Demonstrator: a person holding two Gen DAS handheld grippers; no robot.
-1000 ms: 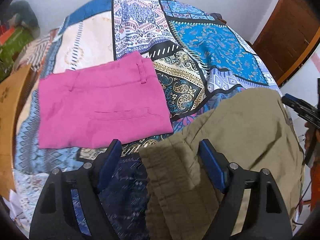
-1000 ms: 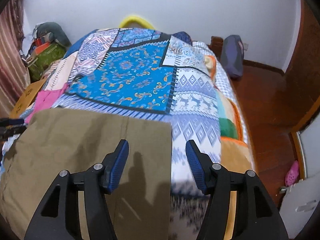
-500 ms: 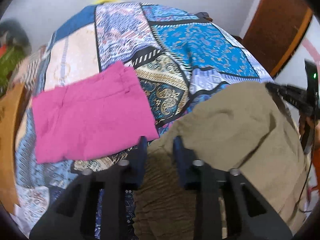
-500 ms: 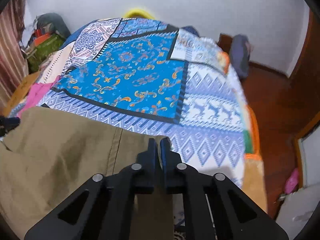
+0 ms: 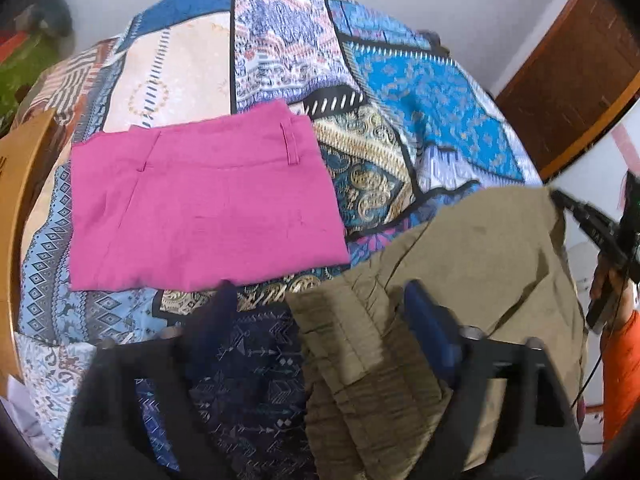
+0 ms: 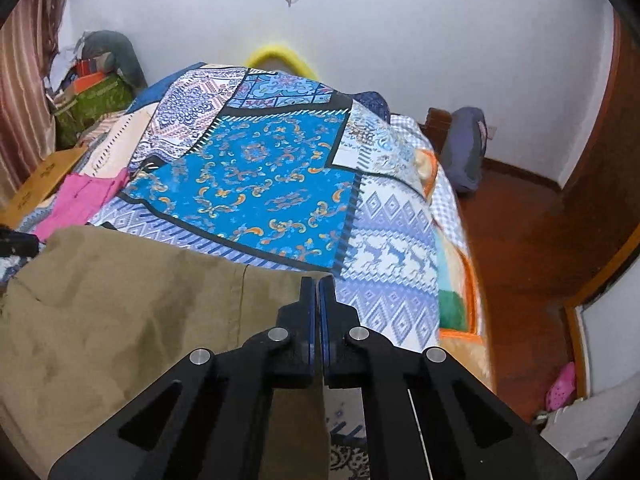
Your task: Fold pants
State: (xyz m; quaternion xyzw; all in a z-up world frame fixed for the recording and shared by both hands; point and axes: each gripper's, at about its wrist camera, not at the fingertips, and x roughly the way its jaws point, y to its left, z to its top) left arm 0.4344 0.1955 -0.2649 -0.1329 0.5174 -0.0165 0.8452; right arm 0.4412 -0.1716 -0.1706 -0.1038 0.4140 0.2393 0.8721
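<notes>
Pinching a hem corner of the khaki pants (image 6: 120,312), the right gripper (image 6: 319,280) has its fingers pressed together. Spread wide, the left gripper (image 5: 320,304) straddles the gathered waistband, seemingly untouched. Pants stretch left-to-right across the patchwork bedspread (image 6: 256,176), beside folded pink pants (image 5: 200,208).

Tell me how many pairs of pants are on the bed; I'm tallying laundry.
2. Folded pink pants lie flat on the quilt, left side. Olive pants lie at the near edge, their corner pinched in the right claw. Others may lie outside the views.
</notes>
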